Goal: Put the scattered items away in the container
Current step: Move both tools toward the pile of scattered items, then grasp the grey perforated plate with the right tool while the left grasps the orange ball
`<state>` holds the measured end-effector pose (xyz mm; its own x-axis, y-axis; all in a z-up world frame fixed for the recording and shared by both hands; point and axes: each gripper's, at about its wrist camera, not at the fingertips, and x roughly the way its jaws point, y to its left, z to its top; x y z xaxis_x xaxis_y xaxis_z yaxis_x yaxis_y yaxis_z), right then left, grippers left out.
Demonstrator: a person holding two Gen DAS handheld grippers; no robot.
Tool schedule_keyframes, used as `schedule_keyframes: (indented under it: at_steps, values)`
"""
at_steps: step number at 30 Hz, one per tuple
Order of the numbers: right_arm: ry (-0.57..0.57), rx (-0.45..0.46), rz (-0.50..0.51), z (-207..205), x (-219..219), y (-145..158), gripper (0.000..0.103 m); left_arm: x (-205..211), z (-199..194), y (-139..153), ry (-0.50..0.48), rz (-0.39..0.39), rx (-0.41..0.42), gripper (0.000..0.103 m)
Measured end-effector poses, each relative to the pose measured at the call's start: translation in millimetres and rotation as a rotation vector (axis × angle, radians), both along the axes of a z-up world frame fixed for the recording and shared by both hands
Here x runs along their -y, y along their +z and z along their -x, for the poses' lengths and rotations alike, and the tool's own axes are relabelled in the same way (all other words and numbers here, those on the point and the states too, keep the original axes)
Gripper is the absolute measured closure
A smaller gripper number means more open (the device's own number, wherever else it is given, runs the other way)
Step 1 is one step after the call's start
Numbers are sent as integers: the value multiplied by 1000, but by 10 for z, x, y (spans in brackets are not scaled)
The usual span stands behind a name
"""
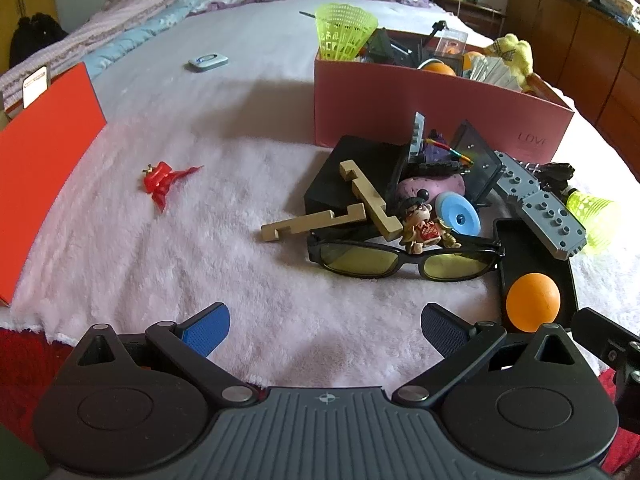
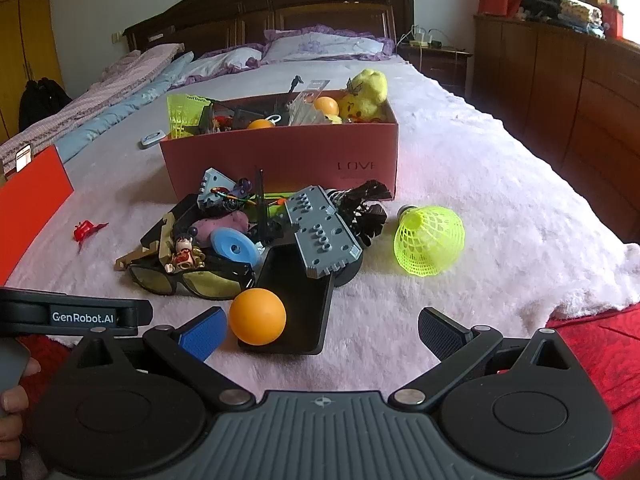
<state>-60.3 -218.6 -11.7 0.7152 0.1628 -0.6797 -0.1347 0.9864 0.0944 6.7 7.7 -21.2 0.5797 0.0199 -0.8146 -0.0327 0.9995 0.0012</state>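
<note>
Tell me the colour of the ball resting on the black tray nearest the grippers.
Orange. The ball shows best in the right wrist view, on the black tray.

- We see a pink box (image 2: 288,160) with faint "LOVE" lettering at the far side.
- Near us lies an orange ball (image 2: 258,317) on a black tray (image 2: 304,300).
- We note a neon-yellow mesh shuttlecock (image 2: 430,240) at right.
- The sunglasses (image 1: 404,260) have black frames and yellowish lenses.
- A grey studded plate (image 2: 322,236) and a blue disc (image 2: 233,247) sit in the pile.
- A small red toy (image 1: 160,178) lies at left on the pale pink blanket (image 1: 180,240).
</note>
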Motion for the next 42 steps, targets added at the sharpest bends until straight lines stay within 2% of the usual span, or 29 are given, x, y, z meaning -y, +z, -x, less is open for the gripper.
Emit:
schedule_keyframes:
  at_steps: [6, 12, 18, 20, 27, 28, 30, 38, 42]
  values:
    - [5, 4, 8, -56, -6, -20, 0, -17, -21, -40, 3, 1, -9, 0]
    - [30, 71, 36, -287, -49, 12, 4, -38, -51, -77, 8, 1, -23, 0]
    - [95, 101, 99, -649, -229, -20, 16, -59, -78, -96, 13, -6, -27, 0]
    - [102, 91, 107, -753, -267, -61, 18, -65, -89, -108, 14, -8, -29, 0]
    - [103, 23, 125, -974, -358, -241, 37, -81, -102, -136, 18, -8, -38, 0]
    - [96, 25, 135, -981, -355, -254, 46, -81, -101, -135, 18, -9, -37, 0]
    - [78, 27, 136, -979, -325, -258, 53, -80, -98, -131, 19, -10, -34, 0]
    - [34, 37, 39, -789, -59, -122, 54, -48, -65, -96, 6, -23, -17, 0]
    - [13, 44, 26, -566, 103, -40, 54, -18, -44, -65, -11, -20, -4, 0]
